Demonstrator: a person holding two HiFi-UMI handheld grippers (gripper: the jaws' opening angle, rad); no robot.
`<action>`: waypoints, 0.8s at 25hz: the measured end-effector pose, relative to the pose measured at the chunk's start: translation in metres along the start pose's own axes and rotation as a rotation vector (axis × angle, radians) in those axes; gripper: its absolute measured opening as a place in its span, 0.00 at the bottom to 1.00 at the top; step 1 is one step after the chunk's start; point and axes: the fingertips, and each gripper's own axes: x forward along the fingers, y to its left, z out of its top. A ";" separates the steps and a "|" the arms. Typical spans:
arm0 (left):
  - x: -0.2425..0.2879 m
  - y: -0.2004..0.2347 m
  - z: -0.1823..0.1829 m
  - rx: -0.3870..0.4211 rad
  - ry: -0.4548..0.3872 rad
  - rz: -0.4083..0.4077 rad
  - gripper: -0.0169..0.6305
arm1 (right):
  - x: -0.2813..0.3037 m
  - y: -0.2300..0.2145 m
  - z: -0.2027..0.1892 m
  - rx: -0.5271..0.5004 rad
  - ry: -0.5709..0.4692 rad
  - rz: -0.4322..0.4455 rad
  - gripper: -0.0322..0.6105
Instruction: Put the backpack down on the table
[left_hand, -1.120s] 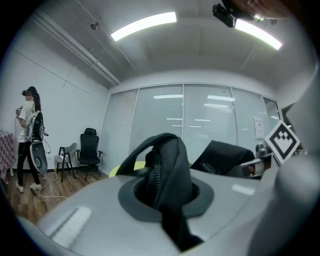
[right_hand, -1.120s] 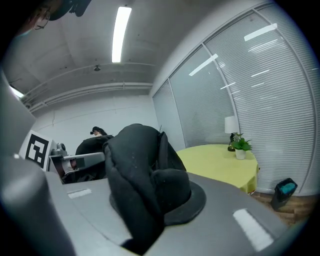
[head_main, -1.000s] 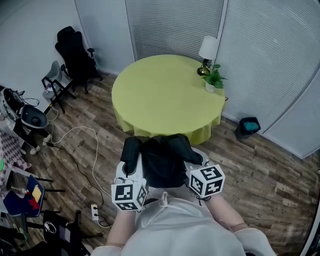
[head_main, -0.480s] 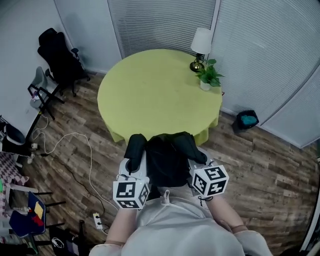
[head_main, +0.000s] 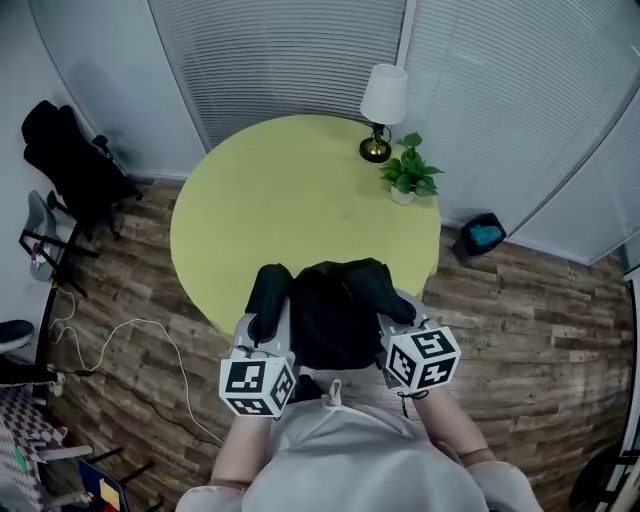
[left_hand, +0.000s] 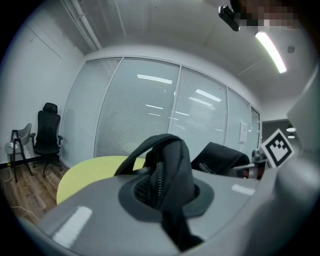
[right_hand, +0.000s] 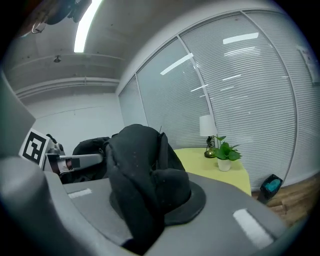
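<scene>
Since both grippers are clamped on it, the black backpack (head_main: 335, 315) hangs right between them in the head view. The left gripper (head_main: 266, 325) has its left edge, the right gripper (head_main: 393, 318) its right edge, and the bag's width runs from one to the other. The round yellow-green table (head_main: 290, 200) lies straight ahead of both, its near rim disappearing behind the bag. So I'd guess the set-down goes forward and down, with neither hand nearer.

Left gripper view: jaws nearly together on a zippered strap (left_hand: 165, 170), table ahead and a bit left. You can't see that zipper from above.

Right gripper view: jaws pinched on a padded fold of black fabric (right_hand: 145, 175). The table lamp (right_hand: 206, 127) and potted plant (right_hand: 226, 151) sit ahead-right near the far rim, so probably land the bag short of those.
</scene>
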 end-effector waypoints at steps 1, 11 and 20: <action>0.013 0.012 0.006 0.000 0.003 -0.012 0.08 | 0.015 0.000 0.006 0.004 -0.002 -0.011 0.10; 0.122 0.120 0.039 0.018 0.024 -0.081 0.08 | 0.160 0.002 0.050 0.015 -0.008 -0.075 0.10; 0.198 0.195 0.038 -0.009 0.031 -0.059 0.08 | 0.262 -0.007 0.060 0.023 0.005 -0.052 0.10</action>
